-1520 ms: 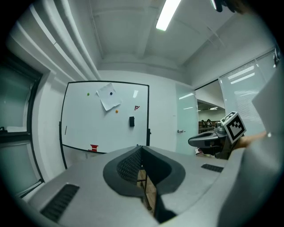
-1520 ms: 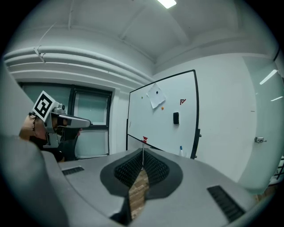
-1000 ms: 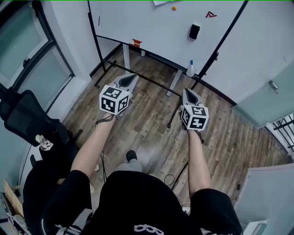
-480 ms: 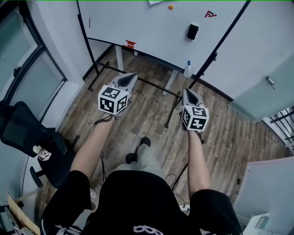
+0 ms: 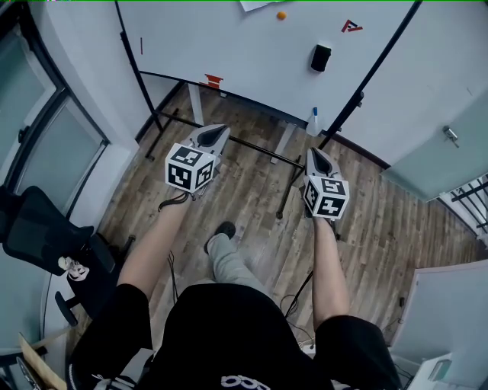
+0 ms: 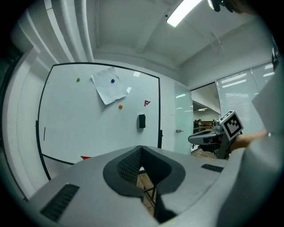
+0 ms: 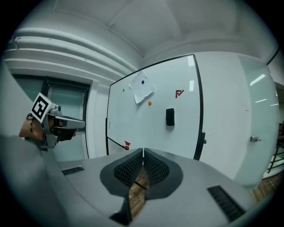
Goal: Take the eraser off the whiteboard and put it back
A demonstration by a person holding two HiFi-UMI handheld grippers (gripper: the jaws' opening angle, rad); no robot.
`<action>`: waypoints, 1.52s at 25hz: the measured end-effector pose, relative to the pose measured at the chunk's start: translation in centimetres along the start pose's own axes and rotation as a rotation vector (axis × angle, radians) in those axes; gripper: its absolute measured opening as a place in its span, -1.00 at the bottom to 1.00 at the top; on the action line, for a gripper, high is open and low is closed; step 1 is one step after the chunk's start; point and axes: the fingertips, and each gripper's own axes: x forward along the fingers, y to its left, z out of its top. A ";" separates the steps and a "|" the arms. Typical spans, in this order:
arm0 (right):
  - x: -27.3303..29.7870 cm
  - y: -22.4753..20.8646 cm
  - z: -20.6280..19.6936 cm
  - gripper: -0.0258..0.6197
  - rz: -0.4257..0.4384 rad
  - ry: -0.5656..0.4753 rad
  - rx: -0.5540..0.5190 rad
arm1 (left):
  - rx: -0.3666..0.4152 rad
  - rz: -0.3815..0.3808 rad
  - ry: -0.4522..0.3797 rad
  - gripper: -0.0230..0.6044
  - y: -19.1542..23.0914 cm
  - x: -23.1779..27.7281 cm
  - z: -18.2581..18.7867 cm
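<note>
- The black office chair [image 5: 44, 232] is cut off by the head view's left edge.
- The white whiteboard on a black stand [image 5: 244, 57] loses its upper part at the top of the head view. Only a corner of the white paper sheet [image 5: 258, 4] pinned to it shows there. Both gripper views show the board whole.
- In the head view the marker cubes cover the person's hands, so only the forearms show.
- Both forearms reach forward side by side, with the grippers aimed at the board.
- The left gripper [image 5: 217, 129] has its jaws pressed together at the tips, with nothing between them.
- The right gripper [image 5: 314, 152] is closed the same way and is also empty.
- The black rectangular eraser [image 5: 321, 58] sticks to the board's right part, below a small red mark [image 5: 351, 25], well apart from both grippers.
- Compared with a second ago, the chair sits lower in the head view. One grey-trousered leg [image 5: 229, 259] has stepped forward between the arms. The grippers keep the same closed pose.
</note>
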 end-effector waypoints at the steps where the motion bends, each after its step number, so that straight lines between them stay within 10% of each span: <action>1: 0.8 0.0 0.2 -0.83 -0.003 -0.004 0.002 | 0.003 -0.004 0.000 -0.86 0.6 0.6 0.1; 33: 22.2 -11.7 11.2 -0.83 -0.310 -0.104 0.072 | 0.097 -0.268 0.012 -0.86 12.9 24.5 8.0; 38: 24.7 -13.3 12.7 -0.15 -0.329 -0.109 0.070 | 0.103 -0.280 -0.001 -0.86 13.7 26.4 9.0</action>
